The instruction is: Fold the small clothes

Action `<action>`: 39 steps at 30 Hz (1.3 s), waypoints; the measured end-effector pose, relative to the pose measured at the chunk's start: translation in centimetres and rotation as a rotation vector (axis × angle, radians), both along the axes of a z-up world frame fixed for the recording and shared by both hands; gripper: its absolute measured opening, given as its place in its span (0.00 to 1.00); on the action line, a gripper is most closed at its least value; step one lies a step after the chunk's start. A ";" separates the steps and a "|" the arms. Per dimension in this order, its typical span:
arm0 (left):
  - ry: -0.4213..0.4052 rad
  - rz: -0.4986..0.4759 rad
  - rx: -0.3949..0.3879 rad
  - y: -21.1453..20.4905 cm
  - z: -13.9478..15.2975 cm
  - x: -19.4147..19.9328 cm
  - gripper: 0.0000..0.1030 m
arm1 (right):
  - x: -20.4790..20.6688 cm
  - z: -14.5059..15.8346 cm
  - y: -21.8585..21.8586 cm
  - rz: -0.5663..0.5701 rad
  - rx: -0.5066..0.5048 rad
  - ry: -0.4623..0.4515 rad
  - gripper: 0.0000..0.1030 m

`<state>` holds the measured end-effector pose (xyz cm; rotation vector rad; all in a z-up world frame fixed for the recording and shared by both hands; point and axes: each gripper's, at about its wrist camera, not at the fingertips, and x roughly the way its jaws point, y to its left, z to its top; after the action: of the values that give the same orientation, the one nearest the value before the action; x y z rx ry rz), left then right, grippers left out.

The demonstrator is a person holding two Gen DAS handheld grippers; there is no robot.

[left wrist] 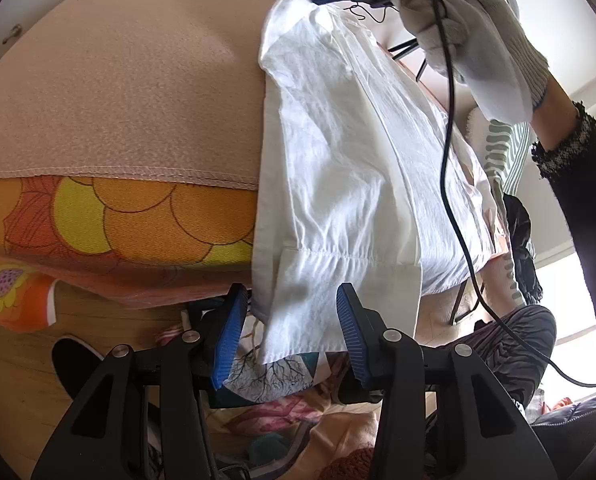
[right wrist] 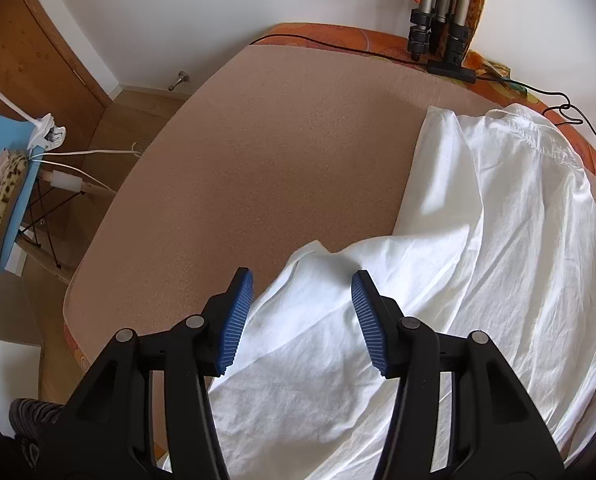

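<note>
White crinkled cotton shirt (left wrist: 338,152) is lying along the right half of the left wrist frame, stretched over a dusty-pink felt-like table cover (left wrist: 118,80), with its stitched cuff end (left wrist: 330,280) drooping off the near table edge at lower centre. You are holding your left gripper (left wrist: 288,332) just below that edge, its blue ribbed pads (left wrist: 228,344) standing apart on either side of the hanging cuff and not pressing on it. An orange and yellow flower-print cloth (left wrist: 138,220) is showing beneath the pink cover at left. In the upper right of that frame your white-gloved right hand (left wrist: 470,36) is gripping the other tool, a black cable (left wrist: 448,160) trailing down across the shirt.

In the right wrist frame the shirt (right wrist: 478,260) is filling the lower right, rumpled and partly doubled over on the pink cover (right wrist: 258,140). You are keeping your right gripper (right wrist: 302,320) above a raised fold, jaws parted, pads clear of the fabric. A black-footed tripod (right wrist: 438,40) is standing at the table's far edge, upper right; a light blue board (right wrist: 14,168) is sitting at far left.
</note>
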<state>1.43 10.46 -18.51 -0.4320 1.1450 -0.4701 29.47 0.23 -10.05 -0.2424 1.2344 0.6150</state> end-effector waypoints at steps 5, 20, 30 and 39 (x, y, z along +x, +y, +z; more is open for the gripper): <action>-0.022 -0.023 -0.007 -0.6 0.3 0.0 0.06 | 0.9 -1.4 1.7 -0.054 -0.053 0.010 0.52; -0.193 -0.116 0.022 -3.5 3.7 -1.1 0.04 | 2.9 -4.5 2.4 -0.116 -0.147 0.018 0.31; -0.272 -0.217 0.049 -6.7 6.2 -1.4 0.04 | 2.7 -1.4 -1.0 -0.119 -0.023 0.025 0.08; -0.327 -0.337 0.063 -10.1 7.5 -1.4 0.04 | 3.1 2.7 -9.6 -0.203 0.198 0.013 0.08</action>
<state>0.06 0.33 -11.05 -0.0982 0.9120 -0.7660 32.58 -9.34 -7.34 0.0525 1.1843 0.5586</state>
